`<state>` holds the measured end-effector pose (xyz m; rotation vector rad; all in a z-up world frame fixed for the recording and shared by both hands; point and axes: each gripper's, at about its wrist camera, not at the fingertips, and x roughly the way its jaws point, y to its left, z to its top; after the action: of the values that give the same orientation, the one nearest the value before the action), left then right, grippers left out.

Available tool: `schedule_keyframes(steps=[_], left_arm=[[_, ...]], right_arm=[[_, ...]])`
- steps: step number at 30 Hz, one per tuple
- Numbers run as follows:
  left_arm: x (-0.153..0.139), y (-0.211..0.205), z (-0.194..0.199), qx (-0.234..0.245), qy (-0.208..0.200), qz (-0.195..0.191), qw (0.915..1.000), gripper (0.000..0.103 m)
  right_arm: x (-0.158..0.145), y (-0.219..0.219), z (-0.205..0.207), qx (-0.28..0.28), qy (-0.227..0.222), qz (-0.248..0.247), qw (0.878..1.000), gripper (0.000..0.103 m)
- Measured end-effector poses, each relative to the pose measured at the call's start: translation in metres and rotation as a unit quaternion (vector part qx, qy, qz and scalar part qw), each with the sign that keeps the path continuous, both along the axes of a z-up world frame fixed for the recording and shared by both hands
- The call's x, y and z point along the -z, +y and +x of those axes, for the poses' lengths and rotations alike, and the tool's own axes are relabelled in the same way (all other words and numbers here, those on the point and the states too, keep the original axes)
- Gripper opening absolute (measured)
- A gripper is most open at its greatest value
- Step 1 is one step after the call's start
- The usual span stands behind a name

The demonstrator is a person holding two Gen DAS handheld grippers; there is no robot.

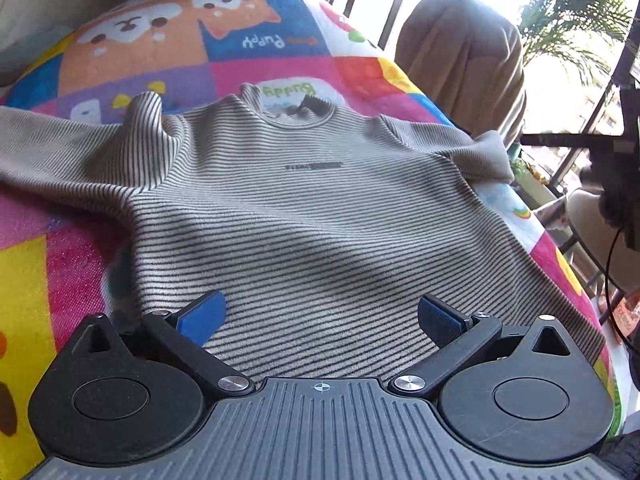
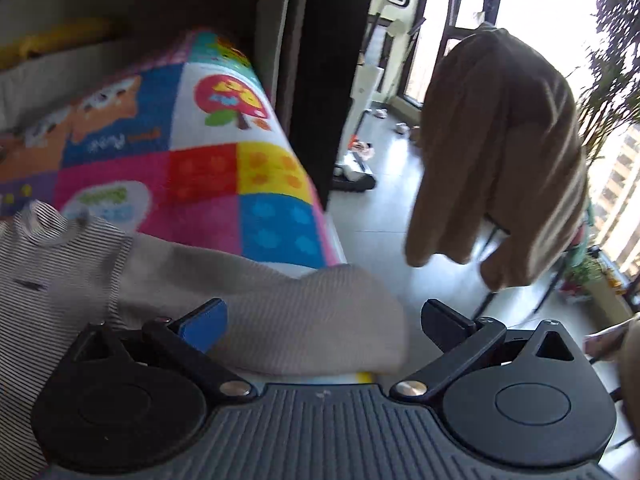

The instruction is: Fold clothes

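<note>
A grey sweater with thin black stripes (image 1: pixel 304 216) lies face up on a colourful cartoon blanket (image 1: pixel 208 60), collar at the far end and plain grey sleeves spread to both sides. My left gripper (image 1: pixel 320 316) hovers open over the sweater's lower hem, blue pads wide apart with nothing between them. In the right wrist view the sweater's plain grey sleeve (image 2: pixel 280 308) lies over the blanket's (image 2: pixel 248 168) right edge. My right gripper (image 2: pixel 324 320) stands open just above that sleeve end, its fingers either side of it without clamping it.
A brown garment (image 2: pixel 500 152) hangs over a chair to the right of the bed, also seen as a brown drape (image 1: pixel 460 60). Beyond it are a tiled floor (image 2: pixel 384 208), tall windows and a palm plant (image 2: pixel 612 92). A dark cable (image 1: pixel 612 272) hangs at the right.
</note>
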<state>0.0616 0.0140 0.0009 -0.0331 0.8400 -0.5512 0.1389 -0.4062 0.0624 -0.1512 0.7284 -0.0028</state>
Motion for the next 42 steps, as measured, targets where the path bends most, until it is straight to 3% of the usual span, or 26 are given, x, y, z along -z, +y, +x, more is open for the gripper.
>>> schedule_keyframes(steps=[2,5,8,10,12,15,20,24,30,33,38,41,42], left_arm=[[0.0,0.0,-0.001,0.003,-0.003,0.004,1.0,0.103],[-0.002,0.004,-0.002,0.004,-0.002,-0.004,1.0,0.103],[-0.013,0.027,0.011,-0.037,0.01,-0.042,0.9984,0.103],[-0.022,0.05,0.031,-0.111,-0.002,-0.046,0.9928,0.103],[-0.029,0.074,0.055,-0.195,-0.013,-0.03,0.9803,0.103],[-0.032,0.101,0.086,-0.274,-0.019,-0.014,0.9615,0.103],[-0.031,0.109,0.109,-0.282,-0.034,0.008,0.9587,0.103],[-0.026,0.126,0.12,-0.293,-0.035,-0.017,0.9553,0.103],[-0.011,0.162,0.139,-0.369,-0.034,-0.021,0.9287,0.099],[-0.002,0.175,0.151,-0.405,-0.031,-0.026,0.9135,0.071],[0.002,0.179,0.168,-0.458,-0.048,-0.006,0.8877,0.075],[0.006,0.168,0.176,-0.465,-0.062,0.032,0.8826,0.075],[0.006,0.165,0.178,-0.462,-0.067,0.04,0.8837,0.065]], right_arm=[[0.002,0.033,0.009,-0.052,0.012,0.083,0.995,0.103],[0.007,0.084,0.021,-0.128,0.03,0.193,0.972,0.103],[0.032,0.133,0.014,-0.164,0.037,0.129,0.977,0.103],[0.045,0.148,0.01,-0.18,0.038,0.096,0.978,0.103],[0.057,0.161,0.005,-0.194,0.038,0.068,0.978,0.103],[0.056,0.157,0.003,-0.193,0.036,0.074,0.978,0.103],[0.055,0.154,0.008,-0.199,0.048,0.071,0.976,0.103],[0.054,0.154,0.008,-0.204,0.05,0.066,0.976,0.103],[0.056,0.152,0.008,-0.217,0.042,0.066,0.973,0.103],[0.056,0.151,0.007,-0.217,0.038,0.069,0.973,0.103],[0.057,0.15,0.007,-0.215,0.037,0.074,0.973,0.103],[0.057,0.15,0.007,-0.214,0.036,0.075,0.973,0.103],[0.057,0.151,0.007,-0.213,0.036,0.074,0.973,0.103]])
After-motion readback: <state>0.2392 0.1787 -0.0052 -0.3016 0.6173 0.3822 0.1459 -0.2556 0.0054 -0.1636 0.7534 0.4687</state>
